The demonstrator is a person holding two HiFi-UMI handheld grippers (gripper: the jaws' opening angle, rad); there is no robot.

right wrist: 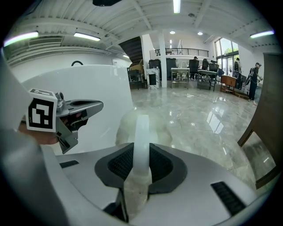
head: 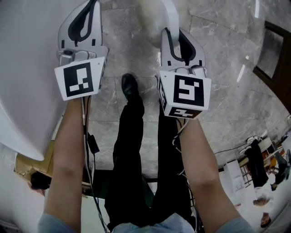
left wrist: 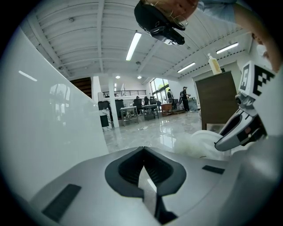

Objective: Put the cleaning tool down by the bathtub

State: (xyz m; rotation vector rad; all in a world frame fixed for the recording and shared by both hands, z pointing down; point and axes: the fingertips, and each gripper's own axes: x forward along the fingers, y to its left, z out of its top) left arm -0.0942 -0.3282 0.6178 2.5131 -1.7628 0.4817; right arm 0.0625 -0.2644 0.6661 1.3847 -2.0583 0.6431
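Observation:
The cleaning tool is a white wand with a fluffy white head [right wrist: 126, 126]. Its handle [right wrist: 142, 137] runs between the jaws of my right gripper [right wrist: 141, 154], which is shut on it. In the head view the tool [head: 152, 13] sticks out past the right gripper [head: 175, 38] over the marble floor, just right of the white bathtub [head: 22, 68]. My left gripper [head: 88, 11] hangs over the tub's side, shut with nothing in it; its tips meet in the left gripper view [left wrist: 143, 152]. The tub wall [right wrist: 97, 88] stands left of the tool's head.
My legs and a black shoe [head: 129, 86] stand on the grey marble floor [head: 218, 54] beside the tub. A dark wooden cabinet [head: 273, 50] is at the right. Desks and people [right wrist: 199, 66] are far across the hall.

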